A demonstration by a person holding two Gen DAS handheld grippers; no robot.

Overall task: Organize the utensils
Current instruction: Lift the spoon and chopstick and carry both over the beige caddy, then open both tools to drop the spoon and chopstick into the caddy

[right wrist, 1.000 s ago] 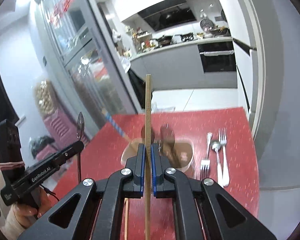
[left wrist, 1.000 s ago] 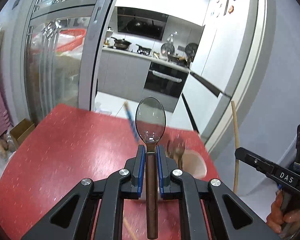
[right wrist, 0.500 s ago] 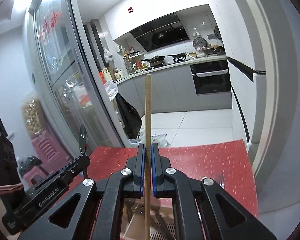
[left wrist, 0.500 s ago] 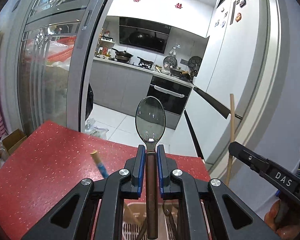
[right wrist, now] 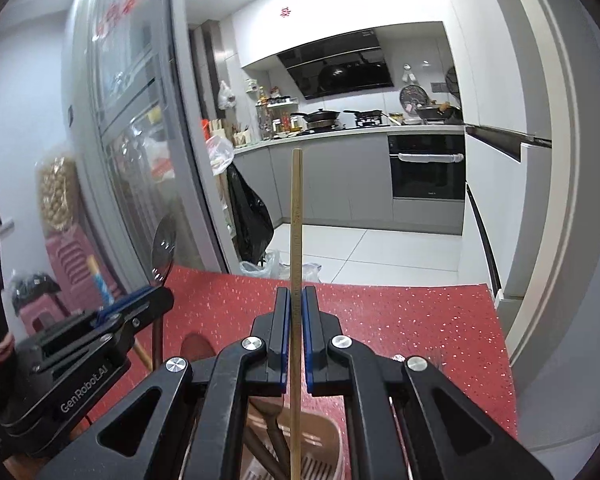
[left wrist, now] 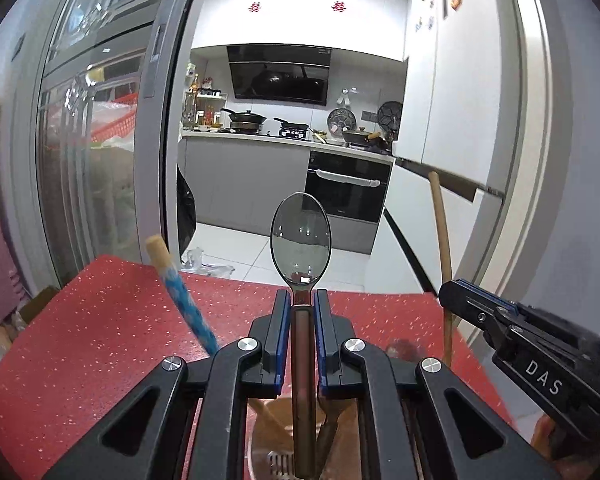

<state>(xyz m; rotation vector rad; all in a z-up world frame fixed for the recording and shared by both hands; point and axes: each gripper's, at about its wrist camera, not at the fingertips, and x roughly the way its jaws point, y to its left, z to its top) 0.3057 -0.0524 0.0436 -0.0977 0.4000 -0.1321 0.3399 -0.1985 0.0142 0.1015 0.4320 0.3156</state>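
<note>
My left gripper (left wrist: 302, 300) is shut on a metal spoon (left wrist: 301, 236) with a brown handle, held upright, bowl up, over a beige utensil holder (left wrist: 276, 412) on the red table (left wrist: 100, 320). My right gripper (right wrist: 295, 296) is shut on a wooden chopstick (right wrist: 296, 208), held upright over the same holder (right wrist: 324, 456). A blue-patterned chopstick (left wrist: 180, 292) leans out of the holder. The right gripper (left wrist: 460, 292) with its chopstick (left wrist: 440, 232) shows at the right of the left wrist view. The left gripper (right wrist: 140, 300) and spoon (right wrist: 163, 248) show at the left of the right wrist view.
Dark utensil handles (right wrist: 268, 440) stand inside the holder. A glass-door cabinet (left wrist: 80, 160) stands left of the table. A white wall and fridge (left wrist: 460, 120) rise on the right. A kitchen counter with an oven (right wrist: 424, 168) lies beyond the table's far edge.
Both grippers have tilted upward and come over the holder. The view rose from the tabletop to the kitchen. The forks and spoon on the table have dropped out of sight.
</note>
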